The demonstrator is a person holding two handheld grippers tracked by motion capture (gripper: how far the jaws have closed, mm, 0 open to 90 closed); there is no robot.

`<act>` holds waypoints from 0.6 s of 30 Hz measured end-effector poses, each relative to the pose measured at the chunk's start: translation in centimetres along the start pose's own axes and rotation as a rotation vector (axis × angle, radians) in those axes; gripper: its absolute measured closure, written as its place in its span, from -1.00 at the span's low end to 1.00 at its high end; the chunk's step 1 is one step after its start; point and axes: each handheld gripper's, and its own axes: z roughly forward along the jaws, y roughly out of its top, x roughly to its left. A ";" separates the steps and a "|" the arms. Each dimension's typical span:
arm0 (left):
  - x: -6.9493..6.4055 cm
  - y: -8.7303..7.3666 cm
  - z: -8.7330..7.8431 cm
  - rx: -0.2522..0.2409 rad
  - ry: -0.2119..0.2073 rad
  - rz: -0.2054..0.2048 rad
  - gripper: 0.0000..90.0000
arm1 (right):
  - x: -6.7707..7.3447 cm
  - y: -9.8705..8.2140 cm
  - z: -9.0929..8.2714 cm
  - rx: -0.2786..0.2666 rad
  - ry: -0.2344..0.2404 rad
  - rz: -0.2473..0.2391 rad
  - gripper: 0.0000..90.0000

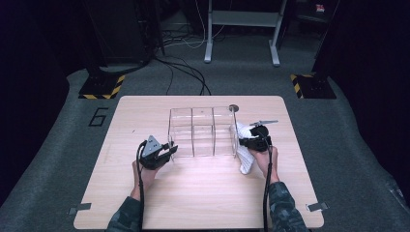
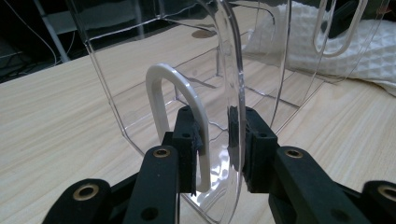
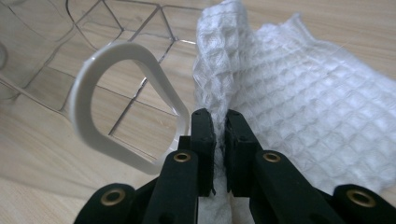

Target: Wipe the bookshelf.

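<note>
A clear plastic organiser box (image 1: 200,133) with several compartments stands mid-table. My left gripper (image 1: 170,150) grips its left end; in the left gripper view the jaws (image 2: 217,121) are shut on the clear end wall (image 2: 233,70), right at its white-rimmed handle cutout (image 2: 161,93). At the box's right end lies a white waffle-weave cloth (image 1: 245,157). My right gripper (image 1: 247,141) is shut on a raised fold of that cloth (image 3: 289,93), as the right gripper view (image 3: 219,123) shows, just beside the box's other white handle rim (image 3: 88,107).
The wooden table (image 1: 203,198) has bare surface in front of the box and to the left. A small round metal disc (image 1: 234,107) lies behind the box. Beyond the table are floor cables (image 1: 186,72) and stand bases with yellow-black stripes (image 1: 102,87).
</note>
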 end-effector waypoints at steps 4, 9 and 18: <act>0.0 0.0 0.0 -0.003 0.005 0.002 0.59 | 0.1 0.3 -1.4 -0.037 -0.022 -0.010 0.86; 0.0 -0.1 0.0 -0.005 0.000 0.000 0.59 | 0.4 1.0 -4.0 -0.111 -0.038 -0.002 0.86; 0.0 -0.2 0.1 -0.017 -0.003 0.002 0.58 | 1.2 3.0 -6.5 -0.213 -0.052 -0.031 0.86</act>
